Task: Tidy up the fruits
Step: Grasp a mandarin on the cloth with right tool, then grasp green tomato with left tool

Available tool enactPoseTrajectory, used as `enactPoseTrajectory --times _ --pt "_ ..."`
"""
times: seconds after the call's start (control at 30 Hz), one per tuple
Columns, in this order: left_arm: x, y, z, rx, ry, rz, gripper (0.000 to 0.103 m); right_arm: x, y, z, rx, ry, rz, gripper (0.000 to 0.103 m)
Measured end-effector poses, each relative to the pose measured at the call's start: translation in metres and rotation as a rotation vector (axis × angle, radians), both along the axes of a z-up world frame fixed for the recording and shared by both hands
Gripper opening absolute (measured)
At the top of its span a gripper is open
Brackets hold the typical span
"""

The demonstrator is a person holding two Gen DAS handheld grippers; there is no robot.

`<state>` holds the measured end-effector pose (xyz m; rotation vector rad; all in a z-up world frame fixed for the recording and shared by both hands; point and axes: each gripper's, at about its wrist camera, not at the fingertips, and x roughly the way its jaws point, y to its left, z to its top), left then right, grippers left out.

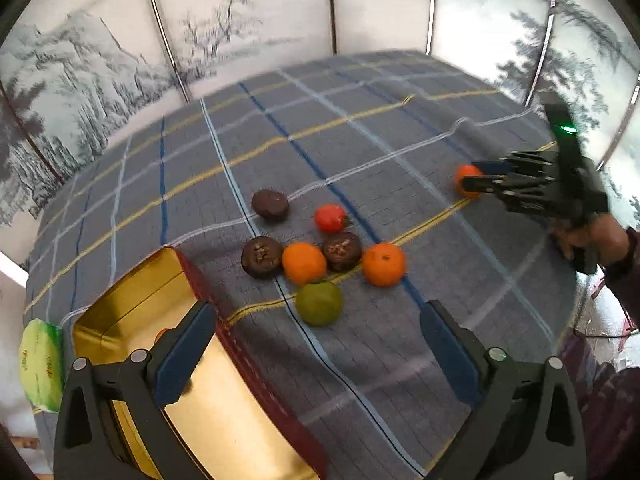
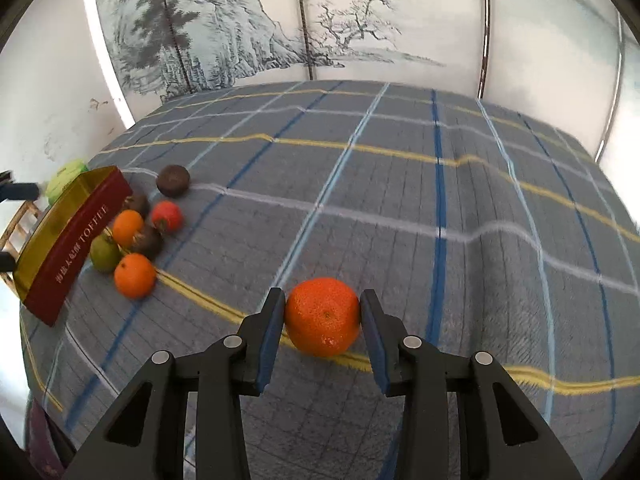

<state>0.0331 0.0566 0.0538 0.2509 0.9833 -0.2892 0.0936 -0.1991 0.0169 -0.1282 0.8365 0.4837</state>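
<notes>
My right gripper [image 2: 323,316] is shut on an orange [image 2: 322,315] that rests on the plaid cloth; both pads touch its sides. It also shows in the left wrist view [image 1: 466,180]. My left gripper [image 1: 318,340] is open and empty, its left finger [image 1: 186,354] over the open gold-lined red tin [image 1: 132,308]. A cluster of fruit lies ahead of it: two oranges [image 1: 304,263] [image 1: 383,264], a green fruit [image 1: 319,303], a red fruit [image 1: 330,218] and three dark brown fruits [image 1: 262,257] [image 1: 342,251] [image 1: 270,204]. The tin's red "TOFFEE" side shows in the right wrist view [image 2: 78,244].
A green-and-yellow round package [image 1: 40,364] sits left of the tin at the table edge. A painted folding screen [image 1: 240,32] stands behind the table. The plaid cloth [image 2: 480,208] covers the table.
</notes>
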Motion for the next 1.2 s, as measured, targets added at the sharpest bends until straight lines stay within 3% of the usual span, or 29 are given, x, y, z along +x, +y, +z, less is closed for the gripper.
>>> enactPoseTrajectory --times 0.03,0.1,0.27,0.43,0.53,0.6,0.73,0.83,1.0,1.2 --pt "0.009 0.0 -0.005 -0.003 0.023 0.002 0.097 -0.001 0.0 -0.001 0.012 -0.008 0.0 0.04" --pt "0.019 0.0 -0.013 -0.022 0.059 0.001 0.079 0.0 -0.001 -0.002 0.026 -0.007 0.002 0.04" --pt "0.032 -0.001 -0.035 0.013 0.122 0.009 0.065 0.004 -0.01 -0.007 0.048 -0.013 0.012 0.04" --pt "0.041 -0.004 -0.058 0.046 0.174 0.003 0.057 0.003 -0.011 -0.01 0.063 -0.022 0.015 0.041" --pt "0.044 -0.008 -0.07 0.049 0.225 -0.028 0.04 0.004 -0.011 -0.011 0.065 -0.021 0.016 0.041" --pt "0.044 -0.011 -0.077 0.077 0.237 -0.036 0.039 0.004 -0.011 -0.011 0.067 -0.017 0.016 0.041" --pt "0.047 -0.002 -0.075 -0.025 0.239 0.011 0.034 0.004 -0.012 -0.011 0.064 -0.018 0.016 0.041" --pt "0.038 0.003 -0.068 -0.067 0.187 0.115 0.034 0.005 -0.009 -0.014 0.054 -0.008 0.02 0.041" --pt "0.002 0.009 -0.044 -0.208 0.11 0.313 0.034 0.008 -0.004 -0.018 0.041 0.011 0.02 0.041" --pt "-0.03 0.0 -0.021 -0.22 0.03 0.413 0.034 0.007 0.004 -0.019 -0.007 0.001 0.019 0.041"
